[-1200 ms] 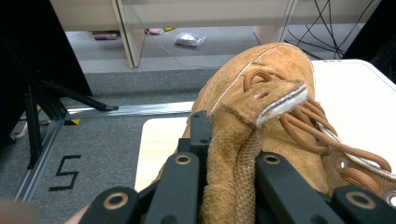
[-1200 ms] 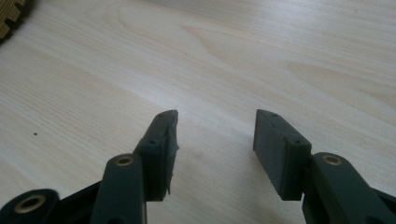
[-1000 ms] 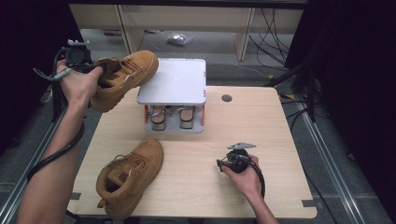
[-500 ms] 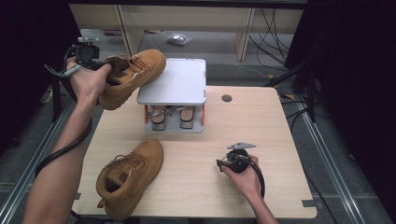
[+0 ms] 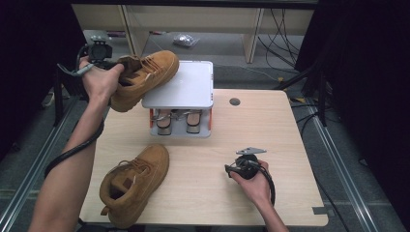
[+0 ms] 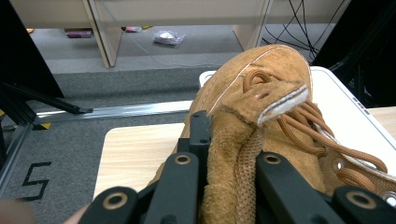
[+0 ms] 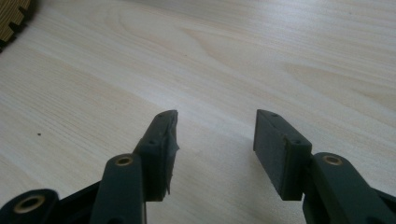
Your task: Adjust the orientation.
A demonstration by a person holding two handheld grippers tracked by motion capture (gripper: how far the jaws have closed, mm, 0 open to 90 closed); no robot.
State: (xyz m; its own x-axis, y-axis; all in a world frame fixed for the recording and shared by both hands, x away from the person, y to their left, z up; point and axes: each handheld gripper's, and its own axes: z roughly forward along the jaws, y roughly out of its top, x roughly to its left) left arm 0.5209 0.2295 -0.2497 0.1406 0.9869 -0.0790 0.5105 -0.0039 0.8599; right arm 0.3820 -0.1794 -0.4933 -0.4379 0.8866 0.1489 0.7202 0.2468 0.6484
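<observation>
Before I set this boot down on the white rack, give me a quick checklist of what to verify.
1. Left gripper shut on the held boot at its collar: ok.
2. Boot toe over the top of the white rack: ok, though whether it touches yet: cannot tell.
3. Rack top free of other things: ok.
4. Right gripper open, holding nothing, low over the table, away from the rack: ok.
5. Second boot on the table, apart from the rack: ok.

Left gripper (image 5: 116,65) raised at arm's length, jaws clamped (material pinched between them); right gripper (image 7: 215,140) low, jaws apart.
</observation>
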